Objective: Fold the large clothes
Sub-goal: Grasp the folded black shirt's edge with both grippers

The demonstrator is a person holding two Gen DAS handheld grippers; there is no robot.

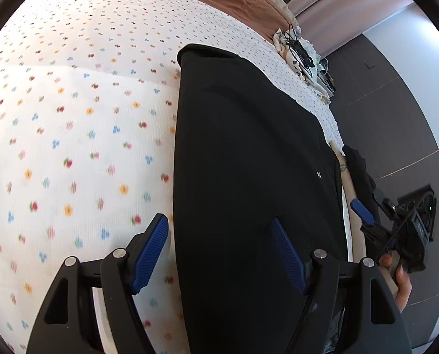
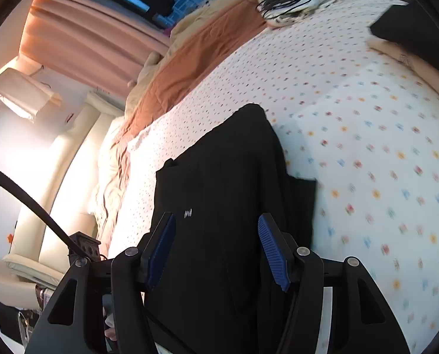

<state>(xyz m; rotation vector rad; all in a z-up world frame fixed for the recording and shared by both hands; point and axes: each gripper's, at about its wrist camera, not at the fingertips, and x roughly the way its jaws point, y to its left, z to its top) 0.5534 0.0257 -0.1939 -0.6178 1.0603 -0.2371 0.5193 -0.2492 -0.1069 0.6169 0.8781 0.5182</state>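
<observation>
Garment: a black garment (image 1: pixel 249 153) lies folded into a long strip on a flower-dotted bedsheet (image 1: pixel 71 132), filling the centre of both wrist views (a small pale logo shows on the cloth).
Left gripper (image 1: pixel 219 253): lower centre of its frame, jaws spread, nothing between the blue pads, above the garment's left edge.
Right gripper (image 2: pixel 216 250): lower centre of its own frame, jaws spread and empty above the black cloth.
Background: a brown blanket (image 2: pixel 195 59) along the sheet's far side, a tangle of black cable (image 2: pixel 281 3) at upper right.
Person: a hand (image 1: pixel 396 277) at the left view's lower right edge.
</observation>
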